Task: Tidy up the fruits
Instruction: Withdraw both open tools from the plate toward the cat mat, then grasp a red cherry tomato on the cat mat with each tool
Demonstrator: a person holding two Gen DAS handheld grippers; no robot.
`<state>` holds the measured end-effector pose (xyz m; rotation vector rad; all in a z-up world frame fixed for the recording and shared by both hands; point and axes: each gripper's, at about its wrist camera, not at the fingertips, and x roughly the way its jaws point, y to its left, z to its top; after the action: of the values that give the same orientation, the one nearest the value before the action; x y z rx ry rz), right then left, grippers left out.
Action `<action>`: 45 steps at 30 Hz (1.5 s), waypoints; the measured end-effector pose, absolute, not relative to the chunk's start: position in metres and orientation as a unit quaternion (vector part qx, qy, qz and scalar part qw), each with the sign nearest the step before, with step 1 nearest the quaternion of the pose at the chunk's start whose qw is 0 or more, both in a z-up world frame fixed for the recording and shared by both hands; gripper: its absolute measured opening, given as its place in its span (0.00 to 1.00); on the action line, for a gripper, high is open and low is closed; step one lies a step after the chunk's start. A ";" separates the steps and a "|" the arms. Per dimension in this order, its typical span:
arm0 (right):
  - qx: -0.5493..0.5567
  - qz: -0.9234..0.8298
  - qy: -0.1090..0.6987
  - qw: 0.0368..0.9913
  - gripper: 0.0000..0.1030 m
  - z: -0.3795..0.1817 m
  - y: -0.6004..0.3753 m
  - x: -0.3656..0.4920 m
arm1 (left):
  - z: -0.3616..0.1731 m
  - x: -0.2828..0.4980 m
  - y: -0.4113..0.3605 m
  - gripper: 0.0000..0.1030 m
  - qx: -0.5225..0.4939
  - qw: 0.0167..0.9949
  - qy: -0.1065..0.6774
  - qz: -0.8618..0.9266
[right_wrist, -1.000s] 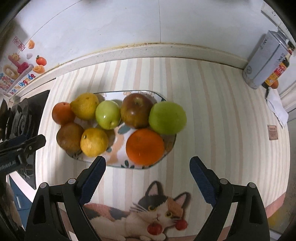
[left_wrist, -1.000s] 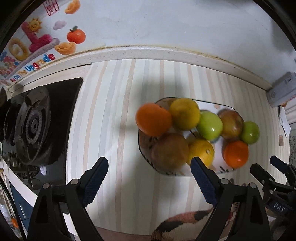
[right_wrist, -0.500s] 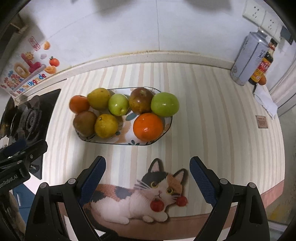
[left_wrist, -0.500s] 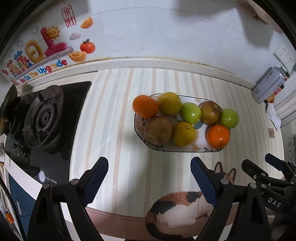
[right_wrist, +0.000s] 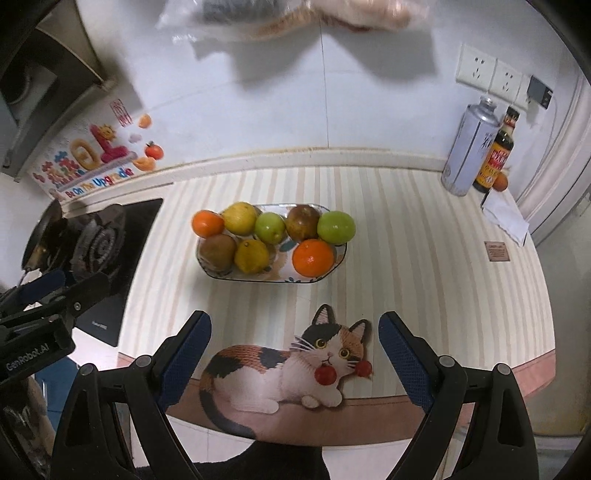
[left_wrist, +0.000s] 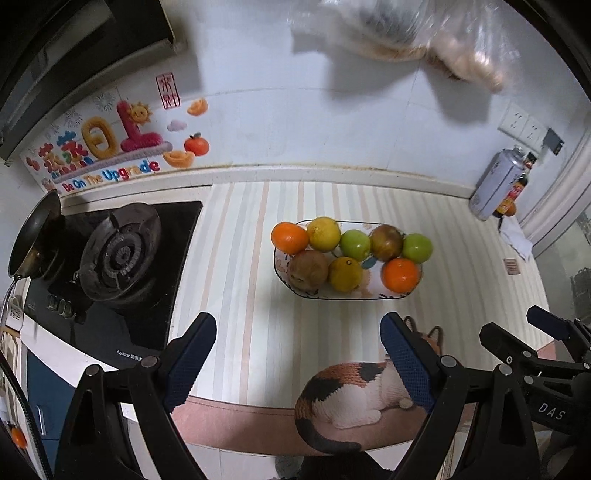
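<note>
A patterned oval plate (left_wrist: pixel 369 294) (right_wrist: pixel 341 254) stands on the striped counter and holds several fruits: two oranges (left_wrist: pixel 400 275) (right_wrist: pixel 313 257), two green apples (left_wrist: pixel 417 248) (right_wrist: pixel 336 227), two yellow lemons (left_wrist: pixel 324 234) (right_wrist: pixel 239 218), a brown pear (left_wrist: pixel 308 270) and a dark reddish apple (right_wrist: pixel 302 222). My left gripper (left_wrist: pixel 297 356) is open and empty, well back from the plate. My right gripper (right_wrist: pixel 293 354) is open and empty above the cat picture on the counter's front edge.
A gas stove (left_wrist: pixel 118 254) with a pan (left_wrist: pixel 31 234) is at the left. A spray can (right_wrist: pixel 467 149) and a sauce bottle (right_wrist: pixel 496 155) stand at the back right corner. A plastic bag (left_wrist: pixel 406 33) hangs above on the wall.
Both grippers have pulled back and up from the plate, so the fruits look smaller and more of the counter and wall shows. Both stay open.
</note>
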<state>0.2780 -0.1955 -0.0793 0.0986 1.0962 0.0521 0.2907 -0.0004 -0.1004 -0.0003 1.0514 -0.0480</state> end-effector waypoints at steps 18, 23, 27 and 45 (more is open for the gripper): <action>0.067 0.029 0.488 0.870 0.92 -0.040 -0.193 0.237 | -0.076 0.247 -0.011 0.88 -0.002 0.870 0.490 -0.048; 0.094 0.034 0.499 0.861 0.92 -0.062 -0.208 0.247 | -0.088 0.254 -0.015 0.88 -0.001 0.868 0.494 -0.044; 0.112 0.008 0.529 0.841 0.92 -0.103 -0.233 0.255 | -0.114 0.268 -0.026 0.88 0.023 0.856 0.515 -0.036; 0.215 -0.037 0.638 0.739 0.39 -0.318 -0.312 0.274 | -0.260 0.316 -0.126 0.89 0.158 0.761 0.625 -0.072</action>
<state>0.2739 -0.3120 -0.3176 0.4708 1.3994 -0.0813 0.3159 -0.1256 -0.2603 0.3441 1.3613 -0.1565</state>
